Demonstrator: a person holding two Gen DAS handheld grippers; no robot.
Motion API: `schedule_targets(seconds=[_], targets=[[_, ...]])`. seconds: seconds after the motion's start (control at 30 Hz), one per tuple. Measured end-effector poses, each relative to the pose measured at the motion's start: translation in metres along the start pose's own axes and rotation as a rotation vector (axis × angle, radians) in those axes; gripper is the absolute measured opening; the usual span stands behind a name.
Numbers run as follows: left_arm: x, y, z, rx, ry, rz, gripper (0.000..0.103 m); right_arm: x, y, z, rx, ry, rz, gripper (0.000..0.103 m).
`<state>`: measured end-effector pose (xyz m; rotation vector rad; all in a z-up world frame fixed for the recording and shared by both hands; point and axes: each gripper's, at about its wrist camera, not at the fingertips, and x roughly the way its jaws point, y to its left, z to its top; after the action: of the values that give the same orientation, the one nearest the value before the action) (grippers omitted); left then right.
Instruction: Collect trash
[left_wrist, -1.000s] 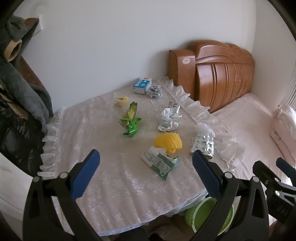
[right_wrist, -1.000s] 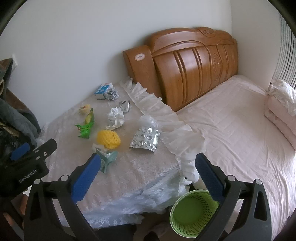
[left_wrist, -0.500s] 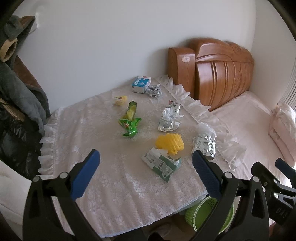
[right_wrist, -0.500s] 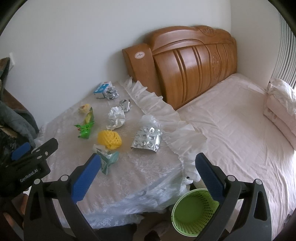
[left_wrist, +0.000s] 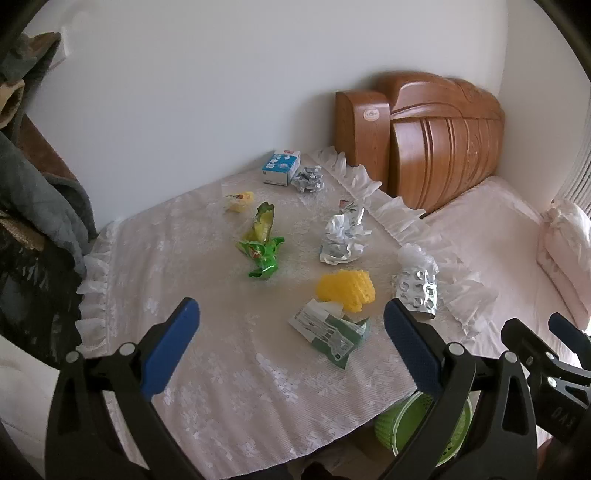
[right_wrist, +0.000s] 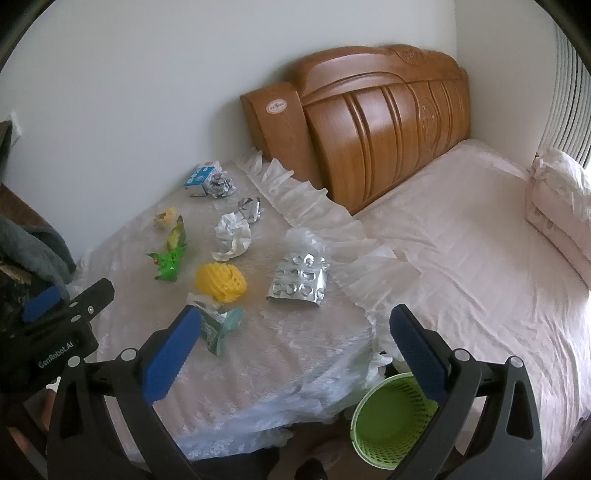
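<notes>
A low table (left_wrist: 207, 387) under a white lace cloth stands against the wall, with a wooden headboard (right_wrist: 388, 122) and a pink bed (right_wrist: 480, 236) just beside it. The trash lies scattered on the cloth. Taking the yellow foam net (left_wrist: 347, 290) as the landmark: a torn green-and-white carton (left_wrist: 328, 332) touches its near side, a silver pill sheet (left_wrist: 417, 291) lies near it toward the bed, crumpled foil (left_wrist: 341, 240) sits behind it, and a green wrapper (left_wrist: 262, 251) lies to its left. Farther back from it are a small yellow wrapper (left_wrist: 240, 201), a blue-and-white box (left_wrist: 280, 168) and a foil ball (left_wrist: 308, 179) by the wall. A clear plastic scrap (right_wrist: 303, 240) lies just behind the pill sheet.

A green basket (right_wrist: 391, 417) stands on the floor below the table's near corner, between table and bed, partly hidden by the cloth's frill.

The left gripper (left_wrist: 291, 347) hangs above the near part of the table, fingers spread wide and holding nothing. The right gripper (right_wrist: 295, 347) hangs over the table's bedside corner, likewise spread and empty. Dark clothing (left_wrist: 33, 221) is heaped to the table's left.
</notes>
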<state>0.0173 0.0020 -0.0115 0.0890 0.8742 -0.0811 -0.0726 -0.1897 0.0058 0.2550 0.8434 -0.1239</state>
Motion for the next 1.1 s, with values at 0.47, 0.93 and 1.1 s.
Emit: schedule_targets(seconds=[0.47,0.93,1.1], targets=[[0.009,0.015,0.007,0.007,0.009,-0.02,0.095,0.006,0.02,0.004,-0.006,0.014,-0.029,0.101],[0.013,0.019,0.009,0.009,0.016,-0.025,0.095,0.009,0.027,0.003,-0.008,0.021,-0.036,0.101],[0.013,0.02,0.008,0.01,0.015,-0.026,0.095,0.009,0.029,0.002,-0.008,0.023,-0.037,0.101]])
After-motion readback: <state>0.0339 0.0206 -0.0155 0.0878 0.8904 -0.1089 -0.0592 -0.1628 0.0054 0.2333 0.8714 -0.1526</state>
